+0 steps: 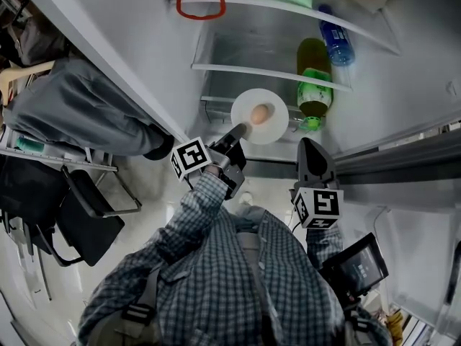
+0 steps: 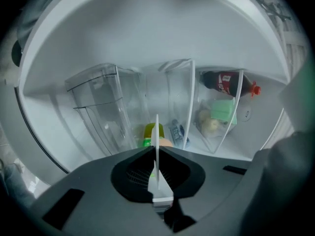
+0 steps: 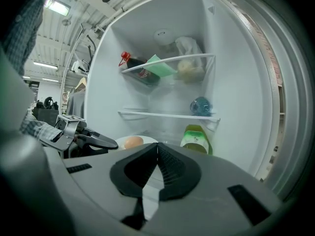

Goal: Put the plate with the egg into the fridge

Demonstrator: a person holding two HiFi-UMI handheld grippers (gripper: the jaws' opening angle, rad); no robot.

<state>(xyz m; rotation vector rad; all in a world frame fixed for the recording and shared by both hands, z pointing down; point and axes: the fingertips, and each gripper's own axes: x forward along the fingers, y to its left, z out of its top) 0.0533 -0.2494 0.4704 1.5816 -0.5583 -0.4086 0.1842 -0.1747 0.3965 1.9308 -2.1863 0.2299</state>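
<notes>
**Item:** plate (image 1: 272, 130), white, round and shallow, held flat and level. One brown egg (image 1: 261, 113) sits loose near its middle.

**Location:** inside the open fridge (image 1: 403, 85), in the lower bay beneath the glass shelf (image 1: 266, 72). A green bottle (image 1: 315, 96) stands just beside it at 3 o'clock. Whether the plate rests on the bay floor cannot be told.

**Holder:** left gripper (image 1: 236, 131), jaws clamped on the rim at the plate's 7 o'clock. Its own view shows the plate edge-on between the pads. From the jaws the plate extends toward 1 o'clock, deeper into the fridge.

**Right gripper** (image 1: 308, 144): jaws together, empty, near the plate's 4 o'clock and apart from it.

**Judgement:** the setting-down falls to the left hand alone. The egg may roll if the plate tilts.
</notes>
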